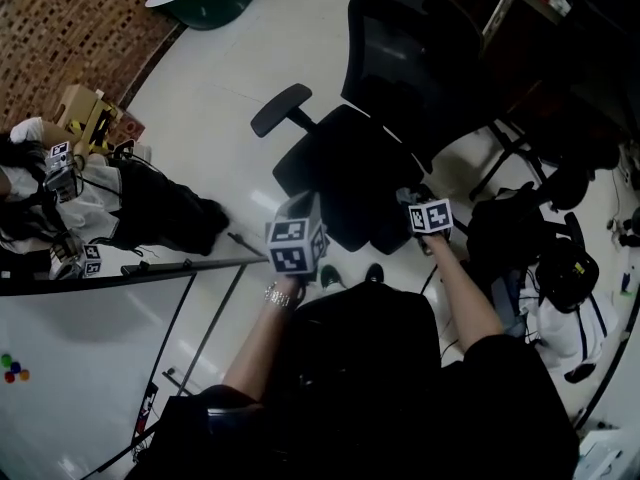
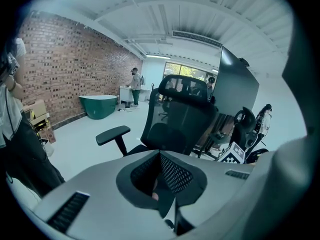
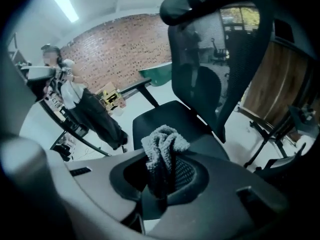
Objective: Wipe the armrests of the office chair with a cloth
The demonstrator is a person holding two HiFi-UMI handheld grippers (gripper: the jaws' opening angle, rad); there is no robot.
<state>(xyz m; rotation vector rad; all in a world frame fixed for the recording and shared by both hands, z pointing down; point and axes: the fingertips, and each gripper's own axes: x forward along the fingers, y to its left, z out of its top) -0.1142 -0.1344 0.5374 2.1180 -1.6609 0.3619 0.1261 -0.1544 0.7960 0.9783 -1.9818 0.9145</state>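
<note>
Pale glossy floor [image 1: 215,108], brick wall [image 1: 60,28] along the far left. A white board [image 1: 80,358] on a dark frame fills the lower left of the head view, with coloured dots near its edge.

Black office chair [image 1: 350,168] stands mid-floor, with a mesh back and a dark padded seat. One armrest [image 1: 281,109] sticks out on the head view's left, bare, nothing touching it. The armrest on the other side cannot be made out behind the right gripper's cube.

A person [image 1: 130,208] in dark trousers and a white top stands left of the chair, well apart from it. A green tub [image 2: 97,105] sits against the brick wall.

Left gripper [image 2: 161,156] — jaws drawn together, nothing between the pads. It hangs off the seat's front corner and faces the chair, with the bare armrest ahead and to its left.

Right gripper [image 3: 167,169] — jaws clamped on a grey terry cloth [image 3: 162,144], which bunches up above the pads. It is held at the seat's other front corner, over the seat edge. The bare armrest lies across the seat from the cloth, well apart.
</note>
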